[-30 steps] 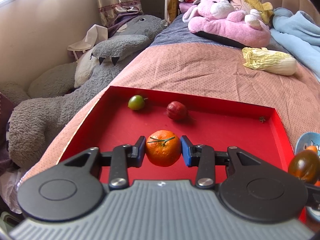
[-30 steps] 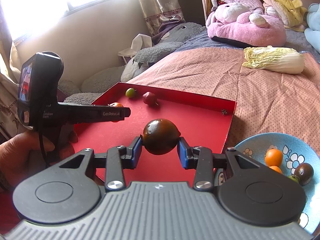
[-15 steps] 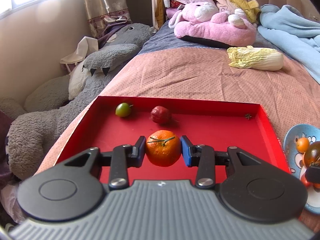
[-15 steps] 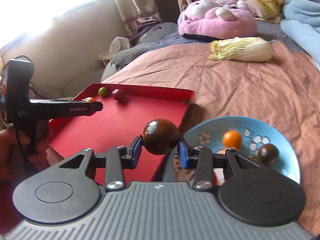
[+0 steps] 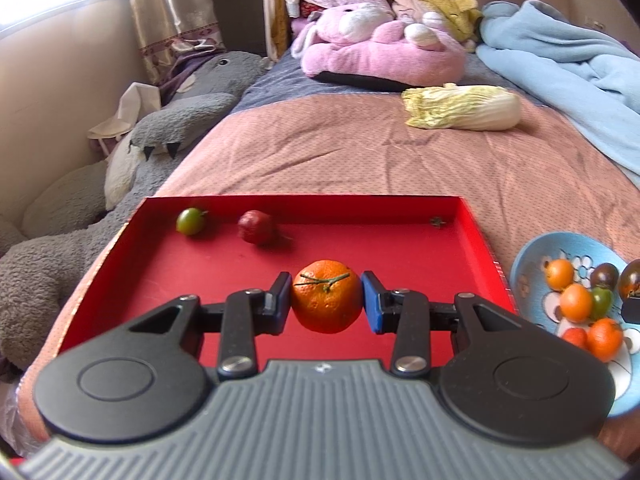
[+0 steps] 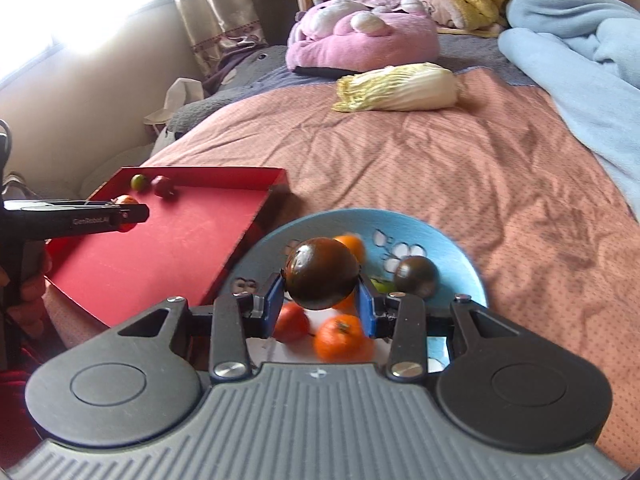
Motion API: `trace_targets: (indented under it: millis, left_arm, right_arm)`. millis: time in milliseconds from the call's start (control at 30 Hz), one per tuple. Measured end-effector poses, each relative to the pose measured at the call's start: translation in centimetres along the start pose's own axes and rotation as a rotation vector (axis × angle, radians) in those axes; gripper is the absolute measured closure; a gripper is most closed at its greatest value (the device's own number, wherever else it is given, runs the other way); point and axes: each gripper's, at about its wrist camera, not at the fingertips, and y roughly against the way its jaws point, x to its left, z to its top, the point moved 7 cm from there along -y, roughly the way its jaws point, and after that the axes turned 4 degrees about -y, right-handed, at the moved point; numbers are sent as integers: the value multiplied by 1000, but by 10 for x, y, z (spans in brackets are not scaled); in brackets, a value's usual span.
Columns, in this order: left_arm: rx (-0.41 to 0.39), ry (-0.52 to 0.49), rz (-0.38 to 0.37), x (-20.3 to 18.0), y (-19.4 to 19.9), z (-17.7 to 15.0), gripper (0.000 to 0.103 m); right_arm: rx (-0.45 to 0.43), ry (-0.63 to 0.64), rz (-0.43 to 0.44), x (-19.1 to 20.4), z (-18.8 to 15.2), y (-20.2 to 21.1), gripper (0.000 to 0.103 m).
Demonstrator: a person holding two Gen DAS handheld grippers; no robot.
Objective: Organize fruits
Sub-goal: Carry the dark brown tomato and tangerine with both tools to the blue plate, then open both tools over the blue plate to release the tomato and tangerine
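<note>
My left black two-finger gripper (image 5: pixel 326 298) clamps a round orange mandarin (image 5: pixel 326 296); my right one (image 6: pixel 321 291) pinches a dark glossy tomato (image 6: pixel 322 274), both angled downward.

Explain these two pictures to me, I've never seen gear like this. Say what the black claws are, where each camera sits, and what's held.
No robot here: a person holds a two-finger gripper in each hand, each with its own camera looking along the fingers. In the left camera's picture, the left gripper is clamped on an orange over a red tray on a bed. In the right camera's picture, the right gripper is clamped on a dark tomato above a blue plate of fruit.
</note>
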Motion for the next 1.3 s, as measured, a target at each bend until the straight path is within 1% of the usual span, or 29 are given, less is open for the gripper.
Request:
trace_targets:
  millis: [100,200,467,633,767,900,1133,1200,1267,1300]
  left_arm:
    - [-7,-20,-30,-15,3,0,63]
    - [-15,-43,-63,-32,7,1,63]
    - [-25,-114,-155,-78,17,-1,63]
    - [-19,-167,-201,-104,17,-6,63]
    - [-8,-198,-232,-124,14,-8,63]
    - [-7,-227,-255,-142,14,-8,63]
    - [-9,-263,-268,-158,14,-4,62]
    - [-9,-263,-271,-160,14,-3,62]
    - [-9,-263,-274,-162,14,-2,62]
    - [-9,-264,-274,-163,14,-2,62]
  right_arm:
    - [6,-18,-30,-16,-5,1,59]
    - [13,-20,-48,-24,-8,-1,59]
    - [17,25,-72,-21,-9,-9,58]
    - [27,18,-87,-29,-11,-8,58]
    - [47,8,-102,-38,-16,-7,58]
    - [57,4,-97,-39,-20,-8,58]
    - [61,24,-81,-34,-20,-9,57]
    - [60,23,-73,-34,-20,-8,53]
    - [44,26,-69,-33,-19,-4,32]
    - [36,31,-69,-33,-19,-2,28]
